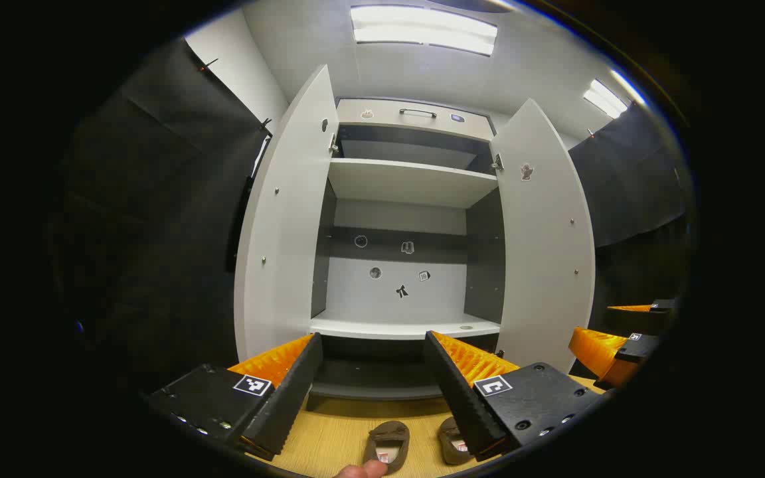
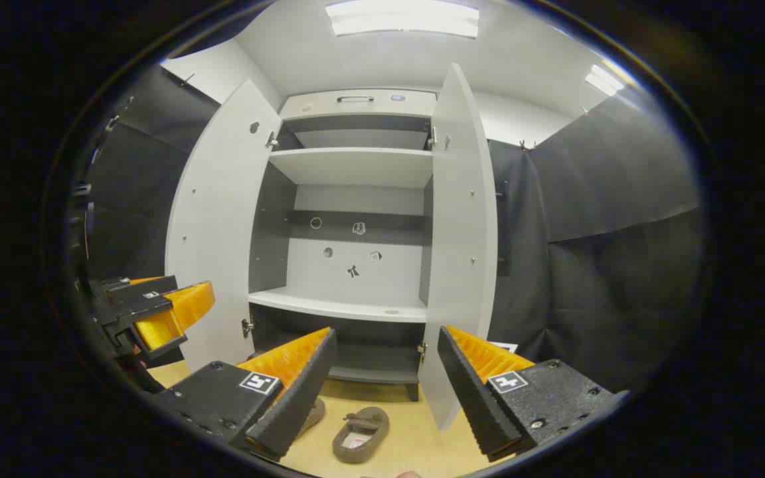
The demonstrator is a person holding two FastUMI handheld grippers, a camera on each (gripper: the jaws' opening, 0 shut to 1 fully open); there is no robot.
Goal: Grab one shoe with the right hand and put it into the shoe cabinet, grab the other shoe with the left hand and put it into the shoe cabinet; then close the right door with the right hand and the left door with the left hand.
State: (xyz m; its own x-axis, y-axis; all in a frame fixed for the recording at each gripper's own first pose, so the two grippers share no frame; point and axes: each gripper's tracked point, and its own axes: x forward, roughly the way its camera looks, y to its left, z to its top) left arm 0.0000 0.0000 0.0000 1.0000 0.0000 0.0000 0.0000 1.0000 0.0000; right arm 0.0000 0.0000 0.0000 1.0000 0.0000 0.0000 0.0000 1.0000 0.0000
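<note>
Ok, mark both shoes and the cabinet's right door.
left shoe [image 1: 388,446], left gripper view, on its upper near the opening.
right shoe [image 2: 360,434], right gripper view, on its insole.
right door [image 2: 457,219], right gripper view, on its inner face.

Left gripper view: low, near the floor [image 1: 329,438], faces the open shoe cabinet [image 1: 399,265] head-on, tilted upward, fairly near. Right gripper view: same height, set rightward, faces the cabinet [image 2: 349,252] slightly from its right side. Both share cabinet interior, both doors, the two shoes [image 2: 360,435] on the floor.
</note>
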